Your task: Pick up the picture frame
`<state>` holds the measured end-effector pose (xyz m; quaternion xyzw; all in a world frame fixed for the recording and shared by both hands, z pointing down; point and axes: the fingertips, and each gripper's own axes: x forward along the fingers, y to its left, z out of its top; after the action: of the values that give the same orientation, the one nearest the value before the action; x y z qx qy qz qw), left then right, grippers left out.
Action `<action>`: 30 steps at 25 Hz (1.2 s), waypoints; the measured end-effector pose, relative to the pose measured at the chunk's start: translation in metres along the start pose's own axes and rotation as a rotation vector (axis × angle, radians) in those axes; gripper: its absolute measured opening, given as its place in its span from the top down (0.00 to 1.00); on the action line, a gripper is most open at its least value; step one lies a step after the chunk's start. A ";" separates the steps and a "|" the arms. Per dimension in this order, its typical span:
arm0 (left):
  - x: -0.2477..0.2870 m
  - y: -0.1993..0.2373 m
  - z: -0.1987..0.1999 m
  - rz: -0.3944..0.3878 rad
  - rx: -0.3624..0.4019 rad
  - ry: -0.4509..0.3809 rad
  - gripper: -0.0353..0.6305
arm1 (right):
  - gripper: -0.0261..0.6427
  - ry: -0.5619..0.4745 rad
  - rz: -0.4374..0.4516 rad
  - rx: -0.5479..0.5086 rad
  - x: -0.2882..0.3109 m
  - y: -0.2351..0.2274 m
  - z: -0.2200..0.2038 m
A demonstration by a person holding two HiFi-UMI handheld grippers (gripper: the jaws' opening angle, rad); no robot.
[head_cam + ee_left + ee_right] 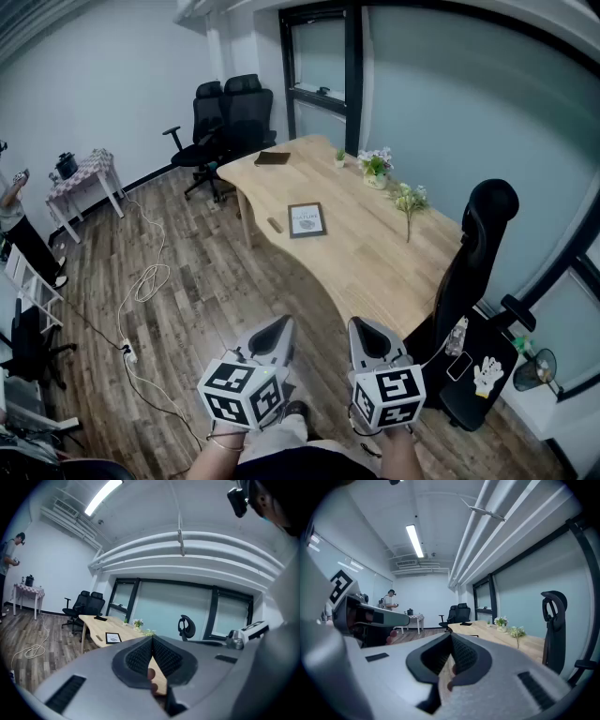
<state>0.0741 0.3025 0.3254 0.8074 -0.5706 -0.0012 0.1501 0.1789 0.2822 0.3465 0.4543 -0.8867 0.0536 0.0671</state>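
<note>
Much open floor fronts table; picture frame near its edge.

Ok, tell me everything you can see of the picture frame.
The picture frame is a rectangle with a thin dark border around a pale print whose lettering is too small to read. It lies flat, face up, on the light wooden desk, near its curved front edge. Nothing touches it but the desk.

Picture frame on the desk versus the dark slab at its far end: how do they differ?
The black-edged picture frame has a pale printed middle; the dark flat slab is dark throughout. The frame lies mid-desk; the slab nearer the black office chairs. Both lie flat on the wooden desk.
</note>
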 end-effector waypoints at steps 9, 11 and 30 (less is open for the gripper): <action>0.010 0.028 0.003 0.003 -0.012 0.007 0.94 | 0.96 0.009 -0.010 0.027 0.024 0.008 -0.002; 0.014 0.033 0.003 0.003 -0.013 0.013 0.94 | 0.96 0.014 -0.012 0.028 0.030 0.008 -0.002; 0.066 0.085 0.003 -0.027 0.019 0.068 0.94 | 0.95 0.052 0.034 0.040 0.108 0.016 -0.005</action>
<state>0.0182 0.2157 0.3548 0.8160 -0.5541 0.0299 0.1619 0.1036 0.2059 0.3688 0.4389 -0.8909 0.0845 0.0802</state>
